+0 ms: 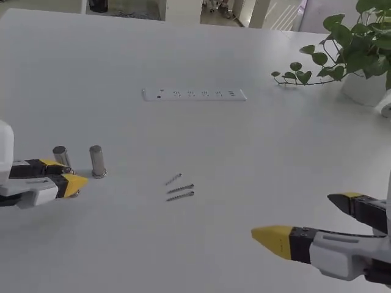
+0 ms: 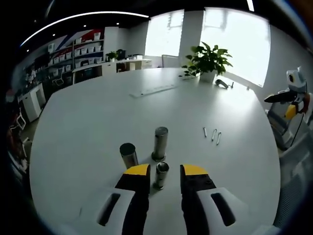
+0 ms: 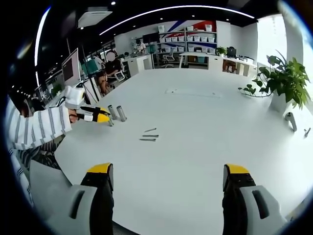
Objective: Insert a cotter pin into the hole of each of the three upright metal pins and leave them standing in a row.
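**Left gripper** [image 2: 164, 170]: the fingers are slightly apart and straddle the first metal pin [image 2: 162, 175]. A narrow gap shows on each side, and no clamping contact is evident. The second metal pin [image 2: 160, 142] stands upright just beyond the fingertips, straight ahead. The third metal pin [image 2: 128, 155] stands just beyond the tip of the left finger.

**Right gripper** [image 3: 167, 171]: the fingers are wide apart and hold nothing. The three cotter pins [image 3: 149, 134] lie side by side on the table [image 3: 195, 156], well ahead of the fingertips.

**Probable faults from this position**

1. Tipping. If one finger meets the first metal pin before the other, the pin is likely to lean or fall, because its base looks narrow.
2. Collision. Pushing the left fingers further forward would probably strike the second or third metal pin and break the row.
3. Hole alignment. No cross hole can be made out in any of the three pins. A grip taken now may leave the hole facing away from the right gripper.
4. Pickup. The cotter pins are thin and lie flat and close together. Wide fingers may slide over one, or drag two at once.
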